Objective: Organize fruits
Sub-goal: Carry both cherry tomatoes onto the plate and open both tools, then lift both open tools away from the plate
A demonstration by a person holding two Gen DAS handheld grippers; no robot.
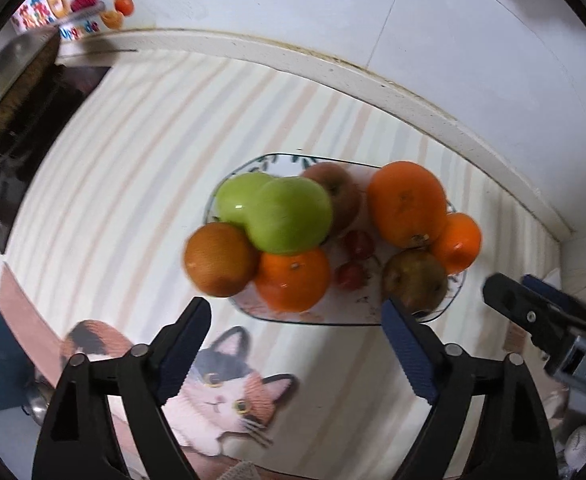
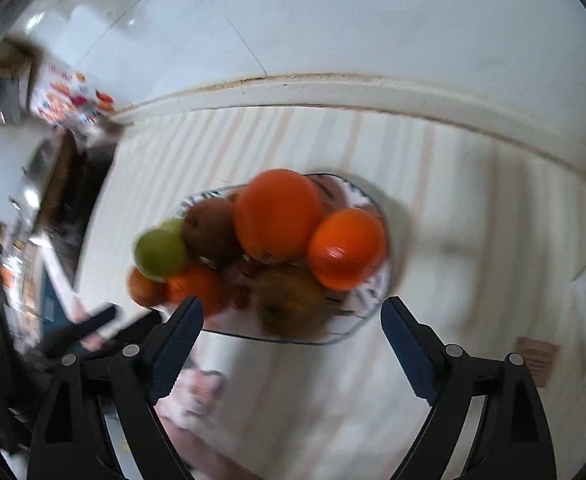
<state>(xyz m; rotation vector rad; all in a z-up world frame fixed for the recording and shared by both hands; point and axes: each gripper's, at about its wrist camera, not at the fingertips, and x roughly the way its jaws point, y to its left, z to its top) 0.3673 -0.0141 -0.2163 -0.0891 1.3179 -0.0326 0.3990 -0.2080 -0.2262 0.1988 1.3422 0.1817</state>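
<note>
1. Glass plate (image 1: 253, 314) on the striped counter (image 1: 133, 160) carries the piled fruits, so they stay gathered.
2. Green apples (image 1: 289, 216) sit atop oranges (image 1: 407, 204).
3. Left tongs (image 1: 297, 344) and right tongs (image 2: 293, 340) hover apart and empty, likely choosing a fruit.

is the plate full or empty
Full: the plate is crowded with oranges, green apples and other fruit, some overhanging its rim. Neither gripper holds anything.
</note>
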